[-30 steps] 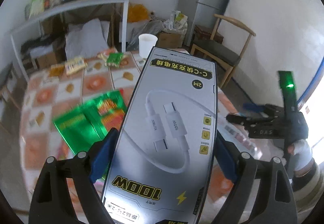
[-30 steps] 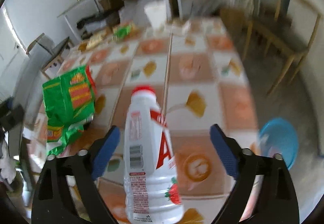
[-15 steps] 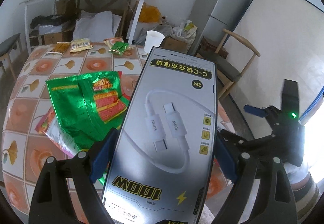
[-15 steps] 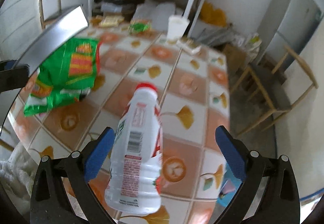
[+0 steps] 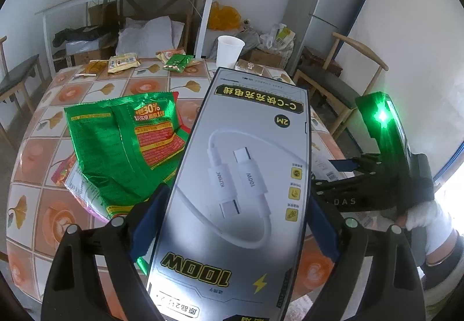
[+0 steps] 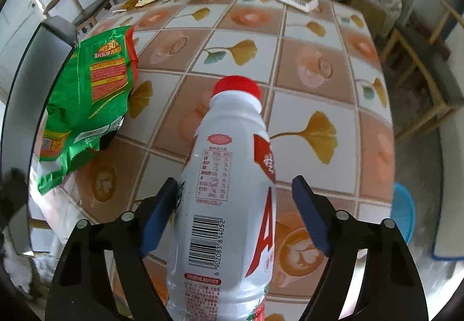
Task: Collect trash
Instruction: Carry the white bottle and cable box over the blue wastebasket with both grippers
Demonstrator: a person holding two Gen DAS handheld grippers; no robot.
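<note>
Left gripper [image 5: 235, 213]: jaws clamped on a grey charging-cable box [image 5: 243, 190], held above the tiled table [image 6: 304, 59]. Right gripper [image 6: 235, 213]: white red-capped drink bottle [image 6: 229, 205] between its jaws; right pad apart, grip uncertain. Green snack bag [image 5: 121, 147]: lying on the table.

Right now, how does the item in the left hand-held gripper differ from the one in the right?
The cable box in the left hand-held gripper is flat, grey and rectangular; the milk bottle in the right hand-held gripper is rounded, white, with a red cap. The box fills the span between both pads; the bottle touches the left pad, with a gap at the right one. Both are held above the tiled table.
</note>
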